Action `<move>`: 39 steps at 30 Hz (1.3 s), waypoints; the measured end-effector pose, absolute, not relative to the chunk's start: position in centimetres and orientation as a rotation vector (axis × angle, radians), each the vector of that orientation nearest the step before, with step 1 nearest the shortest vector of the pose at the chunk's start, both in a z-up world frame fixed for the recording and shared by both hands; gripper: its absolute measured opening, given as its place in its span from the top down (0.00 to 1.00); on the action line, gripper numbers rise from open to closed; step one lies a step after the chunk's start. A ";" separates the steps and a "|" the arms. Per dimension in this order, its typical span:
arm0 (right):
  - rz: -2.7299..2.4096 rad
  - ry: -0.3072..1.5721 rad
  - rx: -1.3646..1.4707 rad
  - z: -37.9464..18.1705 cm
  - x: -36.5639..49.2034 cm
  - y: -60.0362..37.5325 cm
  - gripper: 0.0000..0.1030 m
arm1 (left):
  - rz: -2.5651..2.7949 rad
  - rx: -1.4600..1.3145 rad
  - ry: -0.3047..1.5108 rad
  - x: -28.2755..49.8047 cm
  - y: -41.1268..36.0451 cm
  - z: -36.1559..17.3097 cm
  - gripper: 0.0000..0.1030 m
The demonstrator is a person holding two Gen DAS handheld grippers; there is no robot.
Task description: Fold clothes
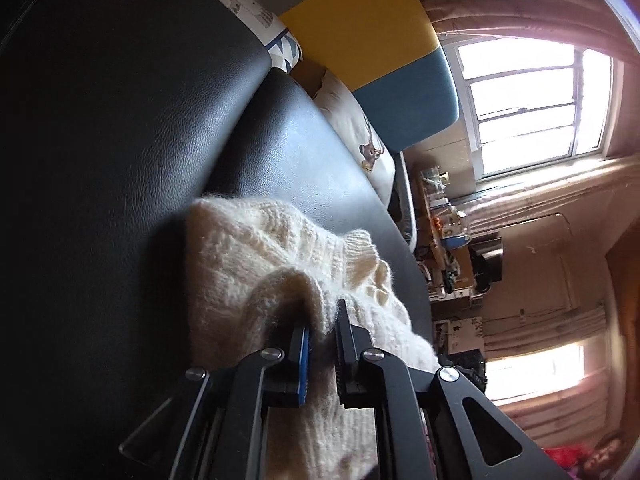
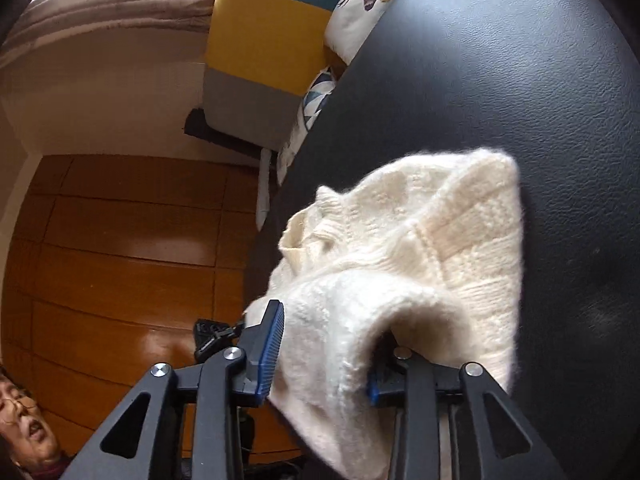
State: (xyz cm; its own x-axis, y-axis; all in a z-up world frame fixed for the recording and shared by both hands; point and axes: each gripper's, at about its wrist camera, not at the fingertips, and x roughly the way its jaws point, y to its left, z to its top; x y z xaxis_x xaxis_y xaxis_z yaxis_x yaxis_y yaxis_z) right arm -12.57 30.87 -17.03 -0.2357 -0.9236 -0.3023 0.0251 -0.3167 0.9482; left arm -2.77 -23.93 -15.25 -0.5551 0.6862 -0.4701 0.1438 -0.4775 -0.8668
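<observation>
fuzzy cream knit sweater [image 2: 420,240] on grained black leather seat [image 2: 520,80], glossy wood floor [image 2: 120,240].

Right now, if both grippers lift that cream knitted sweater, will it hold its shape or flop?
Probably flop: the sweater already drapes and bunches around the right gripper. Its chunky, fuzzy knit should resist slipping from the left gripper. It may slide easily on the smooth black couch.

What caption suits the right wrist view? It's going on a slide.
Right gripper clamps a bunched fold of cream knit sweater lying on a black leather sofa.
</observation>
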 end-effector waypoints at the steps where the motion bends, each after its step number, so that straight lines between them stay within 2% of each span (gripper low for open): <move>1: -1.615 -1.181 1.250 -16.7 -12.7 30.8 0.62 | 2.044 -1.205 -1.385 -2.7 -24.1 -15.0 0.90; 5: -1.586 -1.400 1.107 -16.8 -14.2 31.5 0.58 | 1.834 -1.074 -1.627 -4.1 -24.9 -14.8 0.88; 7: -1.634 -1.507 1.106 -17.9 -15.3 31.6 0.57 | 1.774 -1.032 -1.767 -5.2 -25.5 -15.7 0.84; 12: -1.666 -1.753 1.128 -21.3 -15.5 32.5 0.60 | 1.713 -1.140 -2.049 -6.5 -26.6 -20.0 0.81; 14: -1.687 -1.754 1.118 -21.3 -15.6 32.5 0.60 | 1.744 -1.157 -2.069 -6.6 -27.0 -20.6 0.82; 19: -1.726 -1.669 1.151 -20.8 -15.8 32.2 0.60 | 1.844 -1.174 -1.965 -6.4 -27.1 -19.5 0.82; 22: -1.833 -1.531 1.179 -19.3 -15.5 32.3 0.60 | 1.975 -1.201 -1.847 -5.9 -27.3 -18.0 0.79; 26: -2.199 -0.914 1.246 -14.1 -13.6 29.5 0.58 | 2.267 -1.291 -1.486 -5.0 -26.2 -14.9 0.57; 29: -2.397 -0.428 1.271 -12.5 -11.7 26.1 0.58 | 2.378 -1.363 -1.197 -4.2 -24.6 -13.8 0.55; 32: -2.455 -0.197 1.300 -13.3 -10.3 24.2 0.58 | 2.408 -1.394 -1.031 -3.7 -23.1 -13.3 0.55; 34: -2.478 -0.150 1.302 -13.7 -9.5 23.8 0.58 | 2.415 -1.391 -0.970 -3.4 -22.2 -13.2 0.59; 36: -2.494 -0.115 1.312 -13.8 -9.4 23.3 0.58 | 2.418 -1.368 -0.935 -3.1 -21.6 -12.9 0.94; 39: -2.491 -0.050 1.365 -13.7 -8.8 23.0 0.61 | 2.418 -1.302 -0.992 -1.5 -22.2 -11.9 0.95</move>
